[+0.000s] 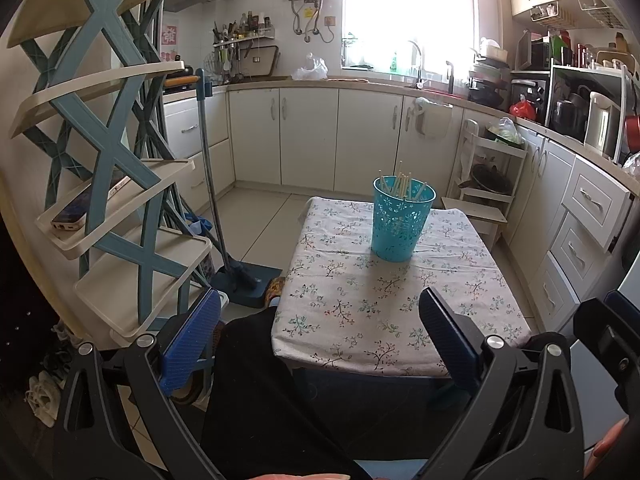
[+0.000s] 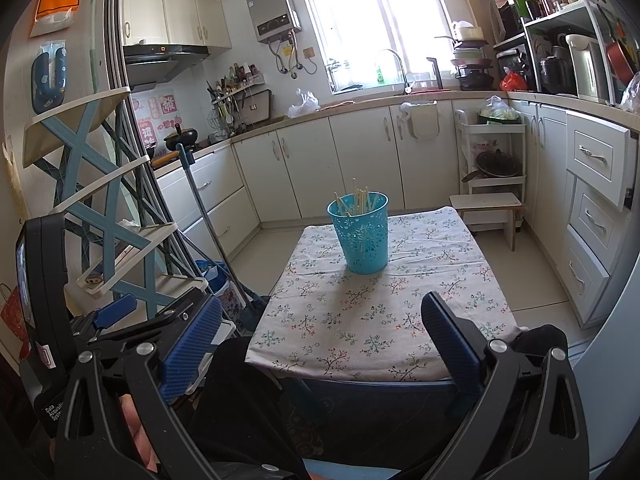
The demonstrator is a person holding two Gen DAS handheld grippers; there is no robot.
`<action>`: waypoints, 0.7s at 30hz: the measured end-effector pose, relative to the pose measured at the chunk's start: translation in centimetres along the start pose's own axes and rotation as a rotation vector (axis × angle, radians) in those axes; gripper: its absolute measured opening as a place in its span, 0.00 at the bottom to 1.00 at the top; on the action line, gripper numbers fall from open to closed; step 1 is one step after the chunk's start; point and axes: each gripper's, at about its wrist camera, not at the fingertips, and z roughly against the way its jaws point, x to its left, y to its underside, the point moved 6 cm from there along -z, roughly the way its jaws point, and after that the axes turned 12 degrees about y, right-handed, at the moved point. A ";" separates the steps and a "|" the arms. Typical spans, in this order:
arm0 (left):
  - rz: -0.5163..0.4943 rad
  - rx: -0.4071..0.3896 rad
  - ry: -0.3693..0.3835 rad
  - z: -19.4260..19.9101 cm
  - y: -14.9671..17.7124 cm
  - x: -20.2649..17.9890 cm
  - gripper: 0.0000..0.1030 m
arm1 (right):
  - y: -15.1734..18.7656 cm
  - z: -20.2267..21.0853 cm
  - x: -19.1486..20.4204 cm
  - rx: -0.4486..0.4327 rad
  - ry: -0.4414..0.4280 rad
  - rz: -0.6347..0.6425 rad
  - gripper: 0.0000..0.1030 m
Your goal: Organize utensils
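Both grippers held low at the near edge of the table (image 1: 400, 312), pointing across it into the kitchen. Left gripper (image 1: 320, 332): jaws spread wide, nothing between them. Right gripper (image 2: 322, 336): same, wide apart and empty. Left gripper also visible at the left edge of the right wrist view, just beside the right one.

Teal perforated cup (image 1: 401, 220) standing upright toward the far middle of the table, on the floral tablecloth (image 2: 360, 320). Bundle of pale chopsticks (image 1: 402, 186) standing inside it, tips above the rim, leaning at mixed angles. Well apart from both grippers. Rest of the cloth bare.

Blue-and-cream shelf rack (image 1: 120, 184) on the left, phone-like item (image 1: 72, 216) lying on one tier. Broom and dustpan (image 1: 240, 264) leaning by the rack, left of the table. Small white stool (image 2: 488, 208) past the far right corner. Dark trouser leg (image 1: 248, 380) below the near left edge.
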 end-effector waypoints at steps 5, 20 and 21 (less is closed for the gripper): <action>0.000 -0.002 -0.001 0.1 0.1 0.0 0.92 | 0.0 0.0 0.0 0.000 0.000 -0.001 0.93; -0.004 0.001 -0.001 0.0 0.1 0.0 0.92 | 0.2 0.1 0.2 0.000 0.000 -0.002 0.93; -0.005 0.003 0.000 0.0 0.1 0.2 0.92 | 0.2 0.1 0.2 0.000 -0.001 -0.002 0.93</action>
